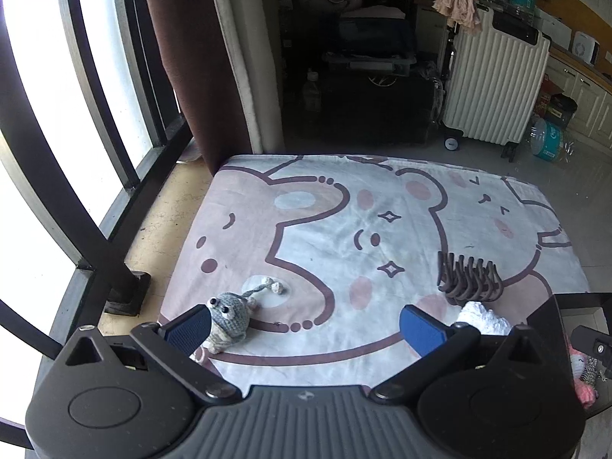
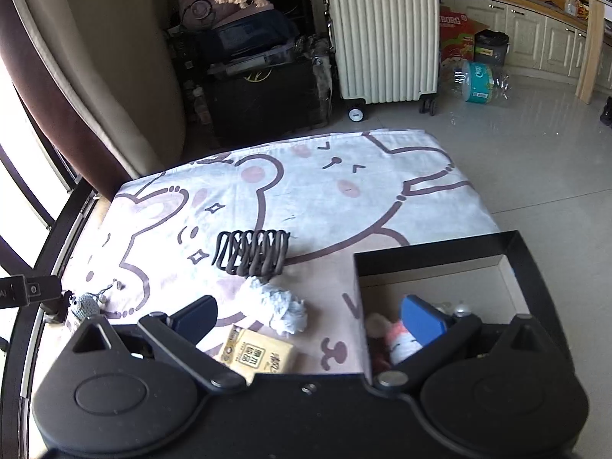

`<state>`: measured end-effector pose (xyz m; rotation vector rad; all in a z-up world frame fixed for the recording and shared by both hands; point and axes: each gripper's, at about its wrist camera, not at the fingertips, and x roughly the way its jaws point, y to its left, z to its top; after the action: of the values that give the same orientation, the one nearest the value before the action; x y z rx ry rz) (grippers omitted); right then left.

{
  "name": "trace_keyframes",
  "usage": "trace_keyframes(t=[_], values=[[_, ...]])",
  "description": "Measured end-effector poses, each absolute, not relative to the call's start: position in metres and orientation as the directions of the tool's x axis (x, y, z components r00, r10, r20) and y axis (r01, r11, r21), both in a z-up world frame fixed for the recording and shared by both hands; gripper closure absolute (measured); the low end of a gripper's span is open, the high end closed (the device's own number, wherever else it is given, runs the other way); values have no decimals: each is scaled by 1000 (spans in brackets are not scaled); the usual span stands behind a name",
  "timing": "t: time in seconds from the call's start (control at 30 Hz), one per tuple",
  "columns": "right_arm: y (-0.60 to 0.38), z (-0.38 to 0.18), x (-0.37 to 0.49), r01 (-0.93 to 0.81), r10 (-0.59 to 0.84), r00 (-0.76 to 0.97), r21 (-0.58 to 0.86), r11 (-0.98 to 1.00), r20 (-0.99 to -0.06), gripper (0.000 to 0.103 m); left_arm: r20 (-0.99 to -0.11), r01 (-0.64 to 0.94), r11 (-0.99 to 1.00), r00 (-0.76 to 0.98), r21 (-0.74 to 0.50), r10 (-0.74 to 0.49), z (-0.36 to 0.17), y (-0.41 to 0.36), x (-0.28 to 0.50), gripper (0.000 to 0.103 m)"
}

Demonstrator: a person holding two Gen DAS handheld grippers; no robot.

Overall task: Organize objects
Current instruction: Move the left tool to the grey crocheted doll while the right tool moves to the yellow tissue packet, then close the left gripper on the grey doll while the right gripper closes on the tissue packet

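Note:
A grey crocheted mouse toy (image 1: 229, 315) lies on the cartoon-print cloth (image 1: 344, 206), just beside the left finger of my open, empty left gripper (image 1: 306, 329). It also shows small in the right wrist view (image 2: 86, 305). A dark coiled hair clip (image 1: 468, 277) (image 2: 252, 252) lies mid-cloth, with a white fluffy bundle (image 2: 281, 306) (image 1: 482, 317) in front of it. A yellow packet (image 2: 258, 355) lies under my open, empty right gripper (image 2: 308, 321). The black box (image 2: 432, 258) at right holds a pink-and-white plush (image 2: 399, 342) and other small items.
A window frame (image 1: 95, 210) and brown curtain (image 1: 191, 76) stand at the left. A white suitcase (image 2: 384, 34), dark stacked luggage (image 2: 264, 88) and a bottle pack (image 2: 478, 82) stand on the tiled floor beyond the cloth.

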<state>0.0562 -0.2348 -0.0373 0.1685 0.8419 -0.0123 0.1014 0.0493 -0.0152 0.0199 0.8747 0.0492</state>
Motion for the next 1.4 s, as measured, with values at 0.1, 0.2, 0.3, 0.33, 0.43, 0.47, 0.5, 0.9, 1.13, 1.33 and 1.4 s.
trace_keyframes(t=[0.1, 0.2, 0.3, 0.33, 0.43, 0.47, 0.5, 0.9, 1.13, 1.33, 1.4], values=[[-223, -43, 63, 75, 58, 656, 141, 987, -752, 0, -762, -51, 997, 643, 65, 82, -20, 64, 106, 0], [-211, -50, 71, 78, 51, 640, 130, 988, -767, 0, -764, -64, 995, 637, 79, 102, -26, 76, 111, 0], [-199, -59, 79, 82, 43, 620, 119, 990, -783, 0, -778, -90, 994, 619, 63, 105, -33, 92, 117, 0], [-196, -62, 82, 80, 43, 615, 117, 990, -788, 0, -782, -106, 993, 613, 54, 109, -36, 99, 119, 0], [-185, -71, 89, 58, 74, 602, 136, 989, -795, 0, -790, -142, 989, 603, 33, 112, -42, 115, 125, 0], [-182, -74, 92, 46, 91, 600, 147, 988, -795, 0, -793, -153, 988, 599, 26, 114, -45, 119, 127, 0], [-180, -77, 95, 34, 108, 597, 159, 987, -795, 0, -795, -165, 986, 595, 20, 116, -47, 123, 129, 0], [-175, -125, 122, -19, 214, 471, 232, 973, -856, 0, -808, -271, 951, 588, -147, 42, -74, 169, 145, 3], [-179, -138, 126, -52, 263, 485, 272, 961, -834, 0, -804, -341, 905, 594, -253, -1, -91, 187, 152, 6], [-178, -143, 110, -110, 322, 433, 305, 946, -842, 0, -800, -337, 895, 599, -291, -34, -110, 189, 160, 6], [-174, -144, 102, -150, 352, 403, 319, 936, -845, 0, -797, -328, 901, 603, -285, -33, -113, 185, 164, 7]])
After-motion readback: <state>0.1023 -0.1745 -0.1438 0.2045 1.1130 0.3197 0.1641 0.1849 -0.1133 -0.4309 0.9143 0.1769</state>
